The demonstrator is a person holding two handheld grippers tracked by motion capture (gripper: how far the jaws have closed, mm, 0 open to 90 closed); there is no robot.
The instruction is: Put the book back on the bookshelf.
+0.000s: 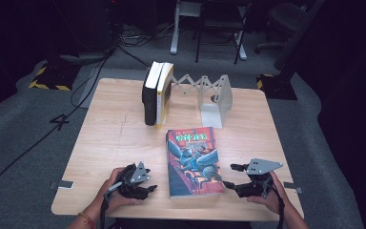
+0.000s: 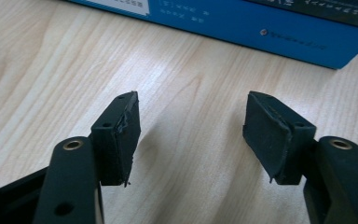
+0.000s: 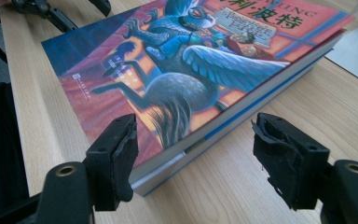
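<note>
The illustrated book (image 1: 194, 161) lies flat, cover up, on the near half of the wooden table (image 1: 114, 143), between the two hands. The right gripper (image 1: 228, 177) sits at its near right corner – jaws apart, straddling that corner without pressing it. The left gripper (image 1: 148, 182) is just beside the book's left edge, jaws spread over bare wood, nothing between them. Farther back, two upright books (image 1: 155, 93) lean at a white folding bookend (image 1: 209, 95)

both hands low, left gripper (image 1: 148, 187) and right gripper (image 1: 229, 175) open-jawed, pointing inward
</note>
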